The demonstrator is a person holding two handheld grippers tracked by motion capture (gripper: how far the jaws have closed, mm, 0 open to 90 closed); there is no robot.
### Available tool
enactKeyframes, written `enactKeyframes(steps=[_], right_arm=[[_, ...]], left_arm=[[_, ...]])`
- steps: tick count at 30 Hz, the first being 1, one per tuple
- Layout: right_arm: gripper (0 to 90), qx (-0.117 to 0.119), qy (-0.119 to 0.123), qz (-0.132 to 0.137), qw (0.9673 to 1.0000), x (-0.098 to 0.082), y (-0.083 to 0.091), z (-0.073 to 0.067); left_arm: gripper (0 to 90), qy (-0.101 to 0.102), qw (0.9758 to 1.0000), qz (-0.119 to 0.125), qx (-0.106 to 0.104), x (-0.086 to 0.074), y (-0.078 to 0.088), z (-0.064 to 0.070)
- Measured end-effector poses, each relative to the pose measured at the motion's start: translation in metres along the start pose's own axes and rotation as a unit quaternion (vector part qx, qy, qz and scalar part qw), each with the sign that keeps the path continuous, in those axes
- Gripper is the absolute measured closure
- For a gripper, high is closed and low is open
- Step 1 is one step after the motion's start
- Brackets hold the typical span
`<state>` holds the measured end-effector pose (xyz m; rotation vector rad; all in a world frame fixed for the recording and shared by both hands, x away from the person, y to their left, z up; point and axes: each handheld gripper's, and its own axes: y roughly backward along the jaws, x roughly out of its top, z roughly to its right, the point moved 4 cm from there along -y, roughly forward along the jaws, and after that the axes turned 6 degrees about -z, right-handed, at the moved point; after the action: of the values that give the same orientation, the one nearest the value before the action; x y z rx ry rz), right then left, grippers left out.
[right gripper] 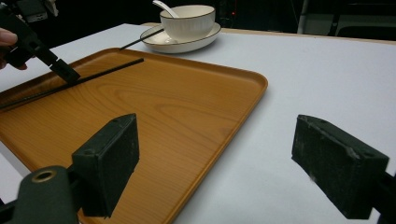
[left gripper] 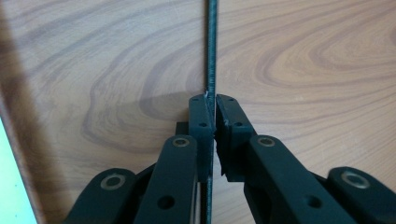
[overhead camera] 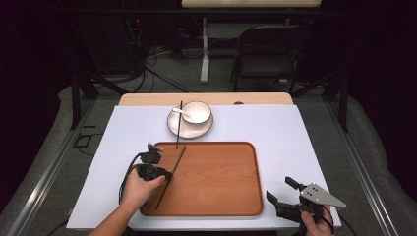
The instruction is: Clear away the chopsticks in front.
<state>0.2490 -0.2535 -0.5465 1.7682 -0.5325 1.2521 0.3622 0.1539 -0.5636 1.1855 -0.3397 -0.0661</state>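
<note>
Wooden tray [overhead camera: 221,182]: left gripper [left gripper: 214,105] clamps chopstick [left gripper: 211,56] mid-length above it.

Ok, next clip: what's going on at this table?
A person works with a gripper in each hand. The left gripper is shut on a black chopstick over the left part of the wooden tray. A second chopstick rests across the plate beyond the tray; that plate carries a white bowl with a spoon in it. The right gripper waits open and empty past the tray's right corner.
</note>
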Motion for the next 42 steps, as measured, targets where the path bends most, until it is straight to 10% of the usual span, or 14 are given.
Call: enactKeyframes(steps=[21,42], right_arm=[[14.5,-0.001,-0.001,0.0,1.0,0.0,0.0,0.0],[14.5,0.001,-0.003,-0.002,1.0,0.0,-0.001,0.001]], left_arm=[[75.4,-0.005,0.9989,0.044,-0.015,0.013,0.02,0.0],[44.0,-0.032,0.985,0.169,0.017,0.074,0.059,-0.021]])
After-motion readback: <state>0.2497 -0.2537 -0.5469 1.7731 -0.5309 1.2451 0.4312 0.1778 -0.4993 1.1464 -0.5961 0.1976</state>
